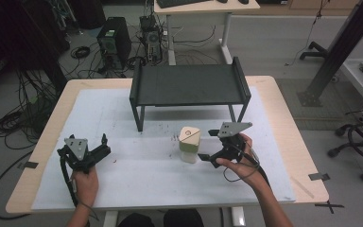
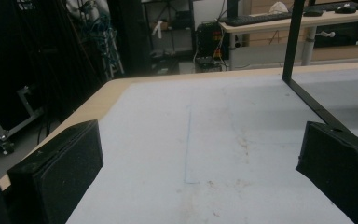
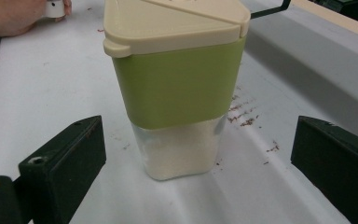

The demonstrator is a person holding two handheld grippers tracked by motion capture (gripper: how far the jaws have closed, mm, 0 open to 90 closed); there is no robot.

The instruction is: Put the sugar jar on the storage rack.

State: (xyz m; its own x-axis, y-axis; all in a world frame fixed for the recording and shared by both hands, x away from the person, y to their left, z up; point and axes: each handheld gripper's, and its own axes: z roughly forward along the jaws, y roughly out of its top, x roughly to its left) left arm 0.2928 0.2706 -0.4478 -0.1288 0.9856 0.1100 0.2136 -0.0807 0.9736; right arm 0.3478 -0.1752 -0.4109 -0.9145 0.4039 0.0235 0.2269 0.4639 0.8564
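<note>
- The shaker (image 1: 189, 144) stands upright at the tabletop (image 1: 146, 184) centre.
- The right gripper (image 1: 211, 147), at the shaker's 3 o'clock, has released jaws flanking it, not touching.
- The left gripper (image 1: 105, 145), at its 9 o'clock, also gapes, holding nothing.

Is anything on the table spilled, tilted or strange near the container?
Small brown crumbs lie scattered on the white mat beside the upright green container, like a minor spill. The container itself stands straight with its lid shut, between the open jaws of the right hand-held gripper and not yet touched. Nothing else stands out.
</note>
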